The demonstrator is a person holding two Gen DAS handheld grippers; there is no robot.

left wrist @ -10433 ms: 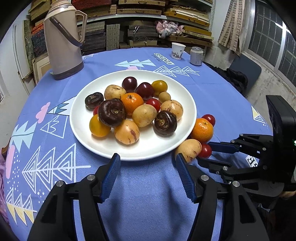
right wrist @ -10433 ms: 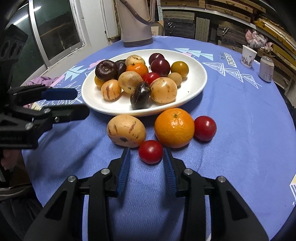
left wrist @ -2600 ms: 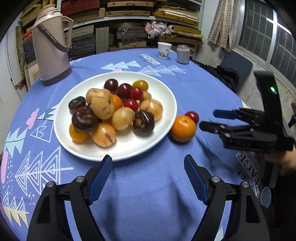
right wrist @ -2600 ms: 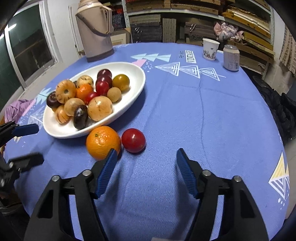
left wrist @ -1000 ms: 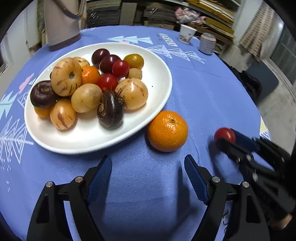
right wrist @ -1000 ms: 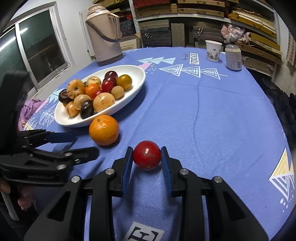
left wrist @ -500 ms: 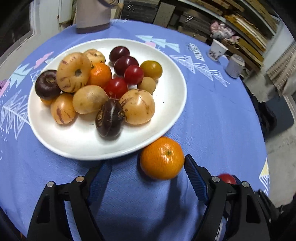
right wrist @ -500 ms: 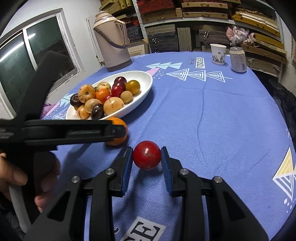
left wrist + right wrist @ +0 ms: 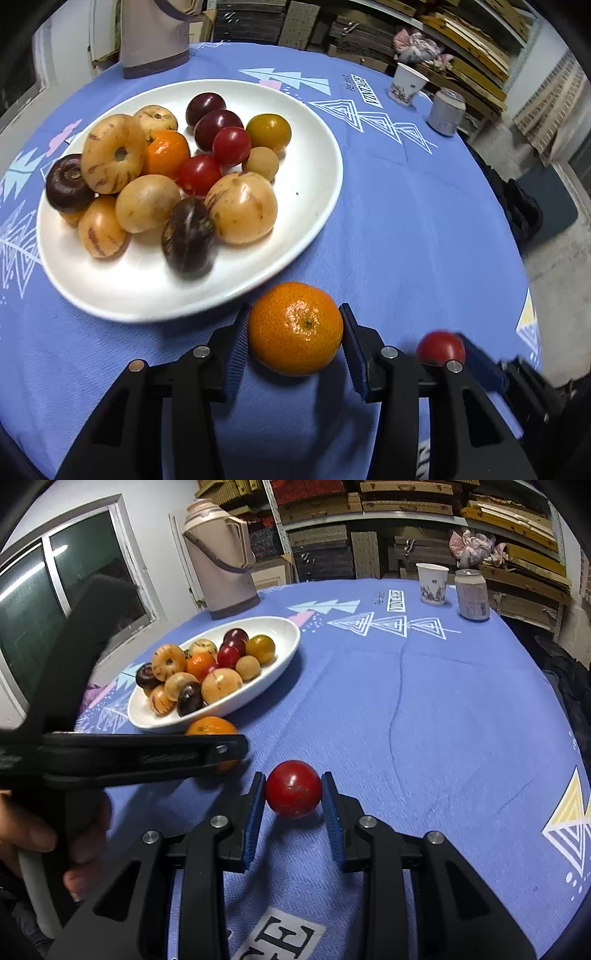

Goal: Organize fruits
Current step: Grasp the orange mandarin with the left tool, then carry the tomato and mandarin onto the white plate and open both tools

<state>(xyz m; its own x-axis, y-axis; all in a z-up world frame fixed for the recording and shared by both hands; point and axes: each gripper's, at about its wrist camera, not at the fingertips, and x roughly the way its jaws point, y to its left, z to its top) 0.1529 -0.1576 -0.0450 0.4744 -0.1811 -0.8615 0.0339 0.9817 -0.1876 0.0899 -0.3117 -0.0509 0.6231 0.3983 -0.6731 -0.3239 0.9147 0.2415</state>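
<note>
Closing our left gripper (image 9: 294, 343) jaws around tangerine (image 9: 295, 328), wide a second ago; right gripper (image 9: 293, 805) clamped on cherry tomato (image 9: 293, 788); plate (image 9: 317, 206) next.

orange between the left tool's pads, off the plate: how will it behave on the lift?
The orange is round and sits on flat cloth, so it would probably roll if nudged or released. Its skin looks glossy and pebbled; the left tool, jaws closing around its widest part, likely gets fair purchase. It looks firm and fills the gap, so hard squeezing seems unnecessary.
</note>
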